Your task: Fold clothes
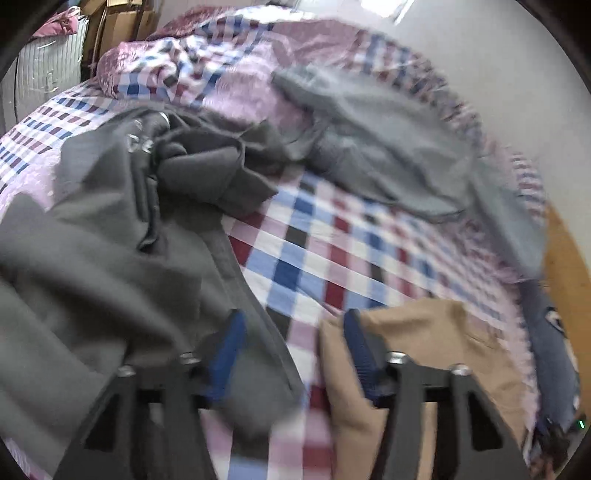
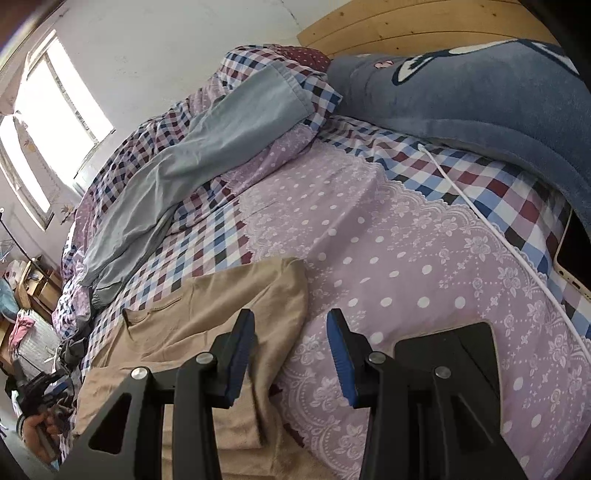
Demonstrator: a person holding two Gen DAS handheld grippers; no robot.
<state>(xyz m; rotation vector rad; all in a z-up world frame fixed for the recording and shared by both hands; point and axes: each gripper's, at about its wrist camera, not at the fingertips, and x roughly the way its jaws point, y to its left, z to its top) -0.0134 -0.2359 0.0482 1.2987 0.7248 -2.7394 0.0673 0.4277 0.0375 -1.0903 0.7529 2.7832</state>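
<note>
A tan garment (image 2: 207, 314) lies folded flat on the bed, also seen as the tan garment (image 1: 436, 343) in the left wrist view. My right gripper (image 2: 291, 321) is open just above its right edge, left finger over the cloth, right finger over the sheet. My left gripper (image 1: 294, 321) is open and holds nothing; it hangs over checked sheet between the tan garment and a crumpled dark grey jacket (image 1: 110, 236). Light grey trousers (image 1: 388, 147) lie spread further back, and show as the trousers (image 2: 192, 147) in the right wrist view. The left wrist view is blurred.
The bed has a checked and lilac dotted sheet (image 2: 406, 258). A blue plush pillow (image 2: 480, 96) rests against the wooden headboard (image 2: 388, 26). A white cable (image 2: 491, 229) and a phone (image 2: 576, 254) lie at the right. A hand (image 2: 33, 432) holds the other gripper at far left.
</note>
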